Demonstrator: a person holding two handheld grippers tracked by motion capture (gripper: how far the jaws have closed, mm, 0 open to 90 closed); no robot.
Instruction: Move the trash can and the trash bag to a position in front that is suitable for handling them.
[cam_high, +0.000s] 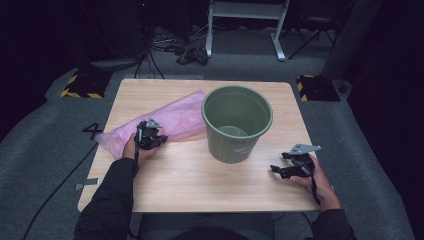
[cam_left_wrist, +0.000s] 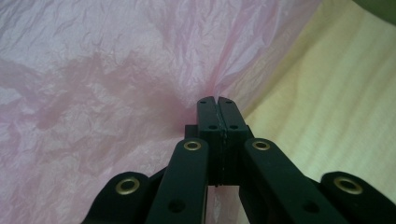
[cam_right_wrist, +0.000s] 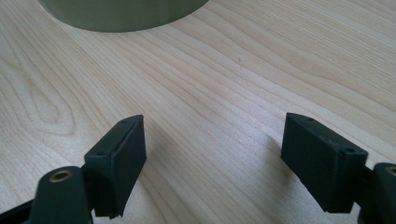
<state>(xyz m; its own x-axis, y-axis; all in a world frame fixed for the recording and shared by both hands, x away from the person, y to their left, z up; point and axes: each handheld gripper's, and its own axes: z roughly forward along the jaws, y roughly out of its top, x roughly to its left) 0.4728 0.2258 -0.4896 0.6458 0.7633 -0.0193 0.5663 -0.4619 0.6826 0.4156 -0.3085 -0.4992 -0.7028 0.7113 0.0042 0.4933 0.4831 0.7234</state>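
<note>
A: Status on the pink bag (cam_high: 165, 120)?

B: Lying flat on the desk (cam_high: 200, 185), left of the green bin (cam_high: 237, 123), far end touching or just beside the bin wall. Left tool (cam_high: 150, 138) is on its near edge, jaws pressed together with a pinch of film between them; the left gripper view shows the plastic (cam_left_wrist: 116, 84) puckering into the closed tips.

A: Right side?

B: Right tool (cam_high: 291, 169) rests on the desk right of the bin, jaws wide apart, nothing between them. In its own view the pads (cam_right_wrist: 122, 154) sit over bare wood.

A: How will the bag behave?

B: My read: thin film, near weightless, fully limp. Crinkled, slippery, layers may slide on each other. It will drape and trail, not hold shape. Tears if yanked against a snag.

A: Grip point?

B: An edge pinch like the current one looks right. For lining the bin, best to take the open mouth hem with both tools; I can't tell which end is the mouth.
</note>
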